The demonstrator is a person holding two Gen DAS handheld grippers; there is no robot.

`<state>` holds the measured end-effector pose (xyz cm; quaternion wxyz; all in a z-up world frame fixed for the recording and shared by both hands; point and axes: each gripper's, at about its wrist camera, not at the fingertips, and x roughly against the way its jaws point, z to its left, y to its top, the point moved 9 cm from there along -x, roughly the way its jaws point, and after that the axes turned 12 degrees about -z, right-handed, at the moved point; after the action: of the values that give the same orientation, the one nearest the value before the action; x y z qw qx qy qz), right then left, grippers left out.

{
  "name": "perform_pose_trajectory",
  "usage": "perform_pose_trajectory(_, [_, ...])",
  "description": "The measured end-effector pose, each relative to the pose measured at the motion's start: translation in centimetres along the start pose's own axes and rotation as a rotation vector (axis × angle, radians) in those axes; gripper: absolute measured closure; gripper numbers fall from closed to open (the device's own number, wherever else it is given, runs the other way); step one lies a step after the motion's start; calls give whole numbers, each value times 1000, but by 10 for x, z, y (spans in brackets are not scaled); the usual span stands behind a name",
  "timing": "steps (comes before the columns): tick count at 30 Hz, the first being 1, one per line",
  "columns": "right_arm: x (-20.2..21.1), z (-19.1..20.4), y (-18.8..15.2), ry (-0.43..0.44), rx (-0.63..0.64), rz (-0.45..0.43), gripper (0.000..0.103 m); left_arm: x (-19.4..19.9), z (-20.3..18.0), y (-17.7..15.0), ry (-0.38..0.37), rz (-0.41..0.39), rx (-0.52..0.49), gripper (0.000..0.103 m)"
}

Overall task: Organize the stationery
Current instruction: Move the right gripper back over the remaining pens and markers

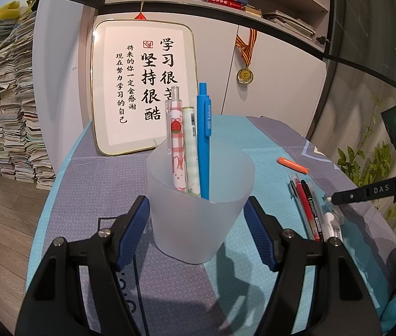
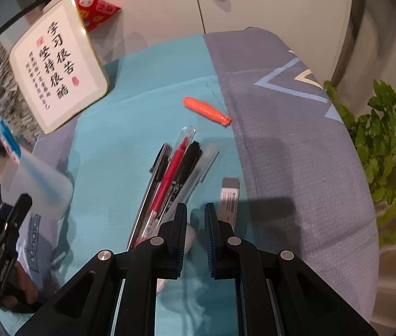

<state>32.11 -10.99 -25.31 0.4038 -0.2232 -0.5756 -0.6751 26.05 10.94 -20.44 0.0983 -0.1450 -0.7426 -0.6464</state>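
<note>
A frosted plastic cup (image 1: 198, 210) stands on the cloth-covered table and holds a blue pen (image 1: 203, 140), a green-check pen (image 1: 191, 151) and a pink patterned pen (image 1: 176, 145). My left gripper (image 1: 196, 212) is shut on the cup, its blue pads on both sides. My right gripper (image 2: 195, 218) hovers nearly closed and empty above a group of pens (image 2: 170, 179): a red pen (image 2: 167, 179), black pens and a clear one. A white eraser (image 2: 228, 198) lies just right of its fingers. An orange highlighter (image 2: 206, 110) lies farther back. The cup also shows in the right wrist view (image 2: 35, 184).
A framed calligraphy sign (image 1: 142, 86) leans on the white cabinet behind the cup. A medal (image 1: 245, 75) hangs on the cabinet. A tall stack of papers (image 1: 7, 98) stands on the floor at left. A green plant (image 2: 388, 140) stands past the table's right edge.
</note>
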Motion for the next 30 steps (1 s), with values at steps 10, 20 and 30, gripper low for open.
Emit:
perform_pose_trajectory(10, [-31, -19, 11, 0, -132, 21, 92, 0, 0, 0, 0, -1, -2, 34])
perform_pose_trajectory(20, [-53, -21, 13, -2, -189, 37, 92, 1, -1, -1, -1, -1, -4, 34])
perform_pose_trajectory(30, [-65, -9, 3, -13, -119, 36, 87, 1, -1, -1, -1, -2, -4, 34])
